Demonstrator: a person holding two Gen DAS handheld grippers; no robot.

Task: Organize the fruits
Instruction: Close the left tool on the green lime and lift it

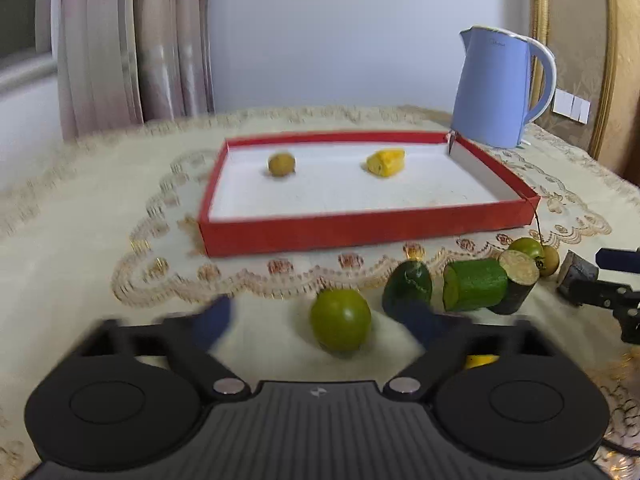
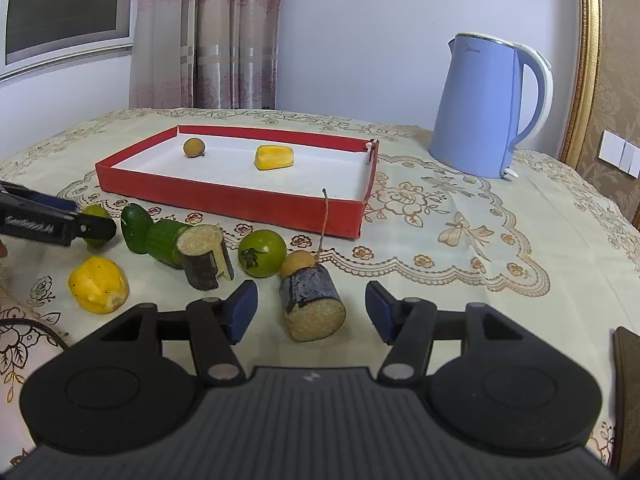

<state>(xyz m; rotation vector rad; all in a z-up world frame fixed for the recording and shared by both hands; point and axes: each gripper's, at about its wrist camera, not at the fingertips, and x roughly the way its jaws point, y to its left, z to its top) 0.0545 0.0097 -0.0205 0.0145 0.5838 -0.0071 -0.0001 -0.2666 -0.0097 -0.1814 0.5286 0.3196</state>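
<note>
My left gripper (image 1: 320, 316) stands wide open, its blurred blue pads on either side of a green tomato (image 1: 340, 324) on the tablecloth, not touching it. My right gripper (image 2: 312, 306) is open too, with a cut eggplant piece (image 2: 314, 308) lying between its pads, clear of both. A small brown fruit on a stem (image 2: 298, 262) leans on that piece. The red tray (image 2: 224, 200) holds a small brown round fruit (image 2: 194, 147) and a yellow chunk (image 2: 274, 157). In front of the tray lie two cucumber pieces (image 2: 138, 228), another eggplant piece (image 2: 204, 258), a second green tomato (image 2: 262, 252) and a yellow piece (image 2: 99, 284).
A blue kettle (image 2: 480, 108) stands at the back right of the table, beyond the tray's right corner. A dark cable (image 2: 36, 326) runs along the table's left front edge. Curtains and a window are behind the table. Bare tablecloth (image 2: 500, 280) stretches to the right of the fruit.
</note>
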